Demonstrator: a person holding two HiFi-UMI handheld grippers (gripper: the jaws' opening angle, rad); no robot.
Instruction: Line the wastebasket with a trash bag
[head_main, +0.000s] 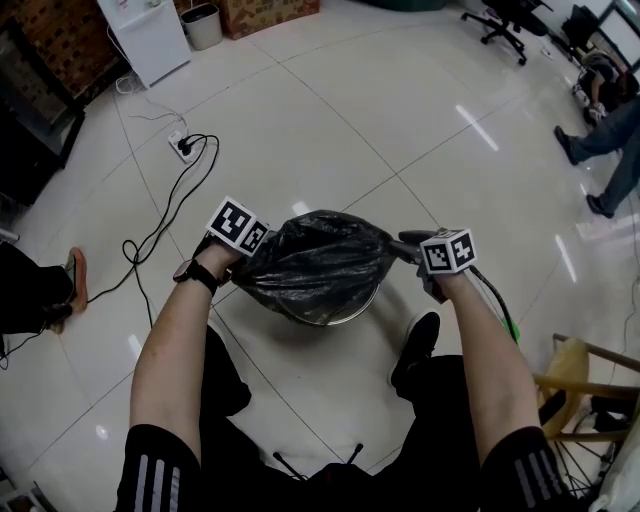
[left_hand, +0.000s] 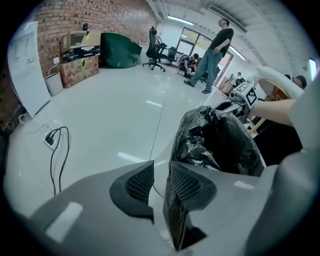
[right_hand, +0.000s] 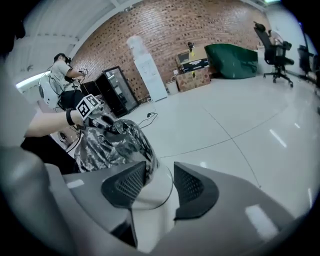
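Observation:
A black trash bag (head_main: 315, 262) is bunched over the top of a round metal wastebasket (head_main: 345, 315) on the floor in front of me. My left gripper (head_main: 248, 240) sits at the bag's left edge and my right gripper (head_main: 405, 245) at its right edge. In the left gripper view the left gripper (left_hand: 161, 177) is open; a strip of bag film (left_hand: 215, 142) hangs beside its right pad, not pinched. In the right gripper view the right gripper (right_hand: 160, 182) stands open, the bag (right_hand: 112, 142) beside its left pad and the basket's pale wall (right_hand: 155, 197) showing in the gap.
A power strip with black cables (head_main: 183, 147) lies on the tiles at far left. A white cabinet (head_main: 150, 35) and small bin (head_main: 203, 25) stand at the back. A wooden chair (head_main: 580, 390) is at right. My shoe (head_main: 415, 345) is beside the basket. Seated people (head_main: 610, 140) are at far right.

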